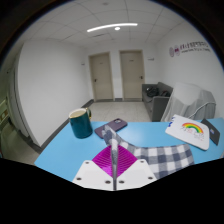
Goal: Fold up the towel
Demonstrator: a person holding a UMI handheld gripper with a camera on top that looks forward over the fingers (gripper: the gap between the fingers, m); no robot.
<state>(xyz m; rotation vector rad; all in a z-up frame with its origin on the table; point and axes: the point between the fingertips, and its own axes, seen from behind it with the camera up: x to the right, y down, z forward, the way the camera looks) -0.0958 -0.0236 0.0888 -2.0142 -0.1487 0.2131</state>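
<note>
My gripper (113, 160) is shut on the grey-and-white checked towel (165, 158), with both magenta pads (100, 162) pressed together on a thin fold of its edge. The pinched fold rises as a narrow strip between the fingertips. The rest of the towel lies spread on the blue table (60, 152), to the right of the fingers. The part of the towel under the fingers is hidden.
A dark green mug (80, 123) stands beyond the fingers to the left. A small dark object (116, 125) lies past the fingertips. A white book with a rainbow picture (191, 131) lies at the far right. Two doors (116, 75) and a sofa (158, 100) are behind.
</note>
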